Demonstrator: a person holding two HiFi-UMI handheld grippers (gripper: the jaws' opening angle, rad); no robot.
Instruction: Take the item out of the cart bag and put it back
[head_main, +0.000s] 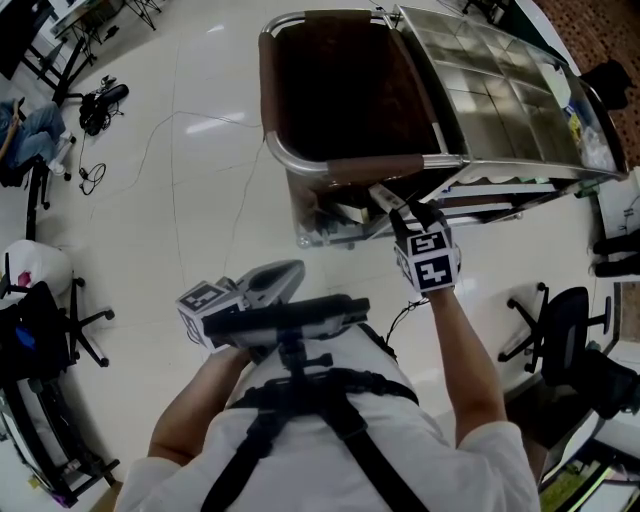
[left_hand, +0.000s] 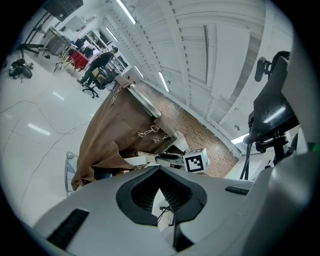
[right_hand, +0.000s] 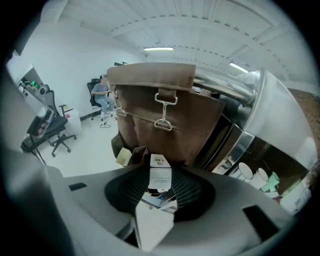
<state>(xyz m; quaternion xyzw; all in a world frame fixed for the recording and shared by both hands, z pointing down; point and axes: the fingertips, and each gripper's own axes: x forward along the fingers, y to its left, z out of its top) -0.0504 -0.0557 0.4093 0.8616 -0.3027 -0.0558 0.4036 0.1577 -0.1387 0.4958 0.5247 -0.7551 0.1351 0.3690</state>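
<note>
The right claw (head_main: 398, 208) is clamping a small white box (right_hand: 160, 172) with a blue band across its label. The print on it is too small to read, and the only other marking is the black-and-white square pattern on each gripper's cube. The box is sitting outside the brown cart bag (head_main: 268, 80), just near of the bag's near rim. Its long axis is running away from the claw toward the bag's brown side, where metal clasps (right_hand: 165, 102) are hanging. The bag is hanging open at the left end of a steel cart (head_main: 500, 90) that is standing on a glossy white floor (head_main: 200, 200). Office chairs (head_main: 560, 330) and loose cables are lying around the room's edges. The left claw (head_main: 285, 275) is closed on nothing, hovering close to the person's chest, well apart from the bag.
</note>
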